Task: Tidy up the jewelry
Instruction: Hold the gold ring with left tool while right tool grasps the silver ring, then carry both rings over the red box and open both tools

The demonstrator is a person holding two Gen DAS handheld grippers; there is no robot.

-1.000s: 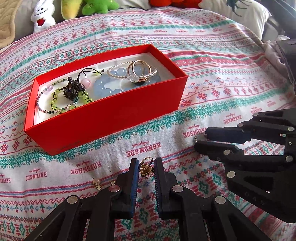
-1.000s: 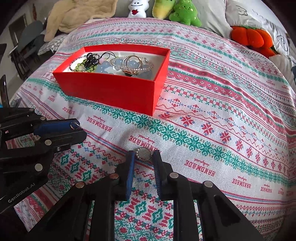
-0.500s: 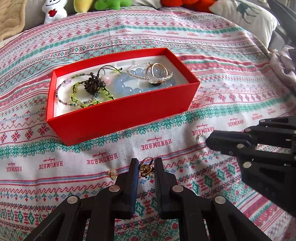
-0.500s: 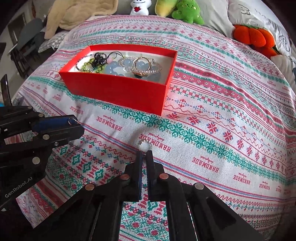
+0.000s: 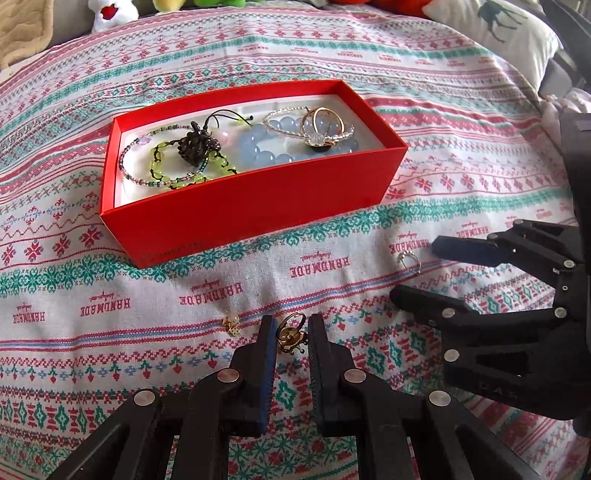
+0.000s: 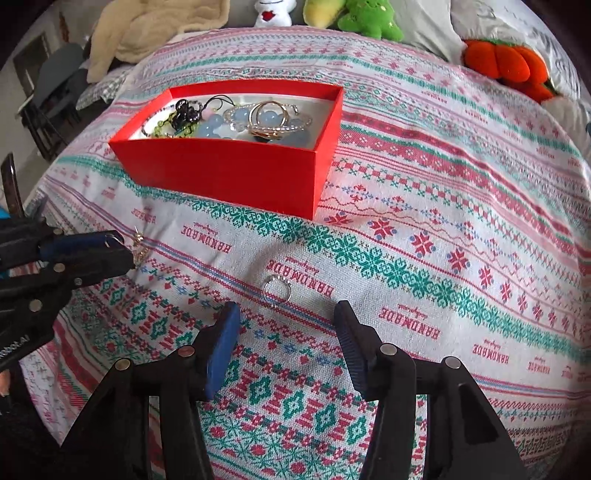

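A red box (image 5: 258, 206) (image 6: 236, 173) holds several bracelets, bead strings and a dark charm. My left gripper (image 5: 291, 332) (image 6: 127, 245) is shut on a gold ring (image 5: 291, 334) and holds it just above the patterned bedspread. A small gold earring (image 5: 231, 324) lies on the cloth left of it. My right gripper (image 6: 286, 325) (image 5: 413, 269) is open, its jaws wide apart. A silver ring (image 6: 276, 291) (image 5: 408, 260) lies on the cloth just ahead of its fingertips, untouched.
Plush toys (image 6: 369, 18) and an orange pumpkin cushion (image 6: 506, 62) line the far edge of the bed. A beige blanket (image 6: 155, 33) lies at the far left. A white pillow (image 5: 509, 33) sits at the far right.
My right gripper was shut near the silver ring half a second ago; now it is wide open and the ring lies free on the cloth. My left gripper still holds the gold ring.
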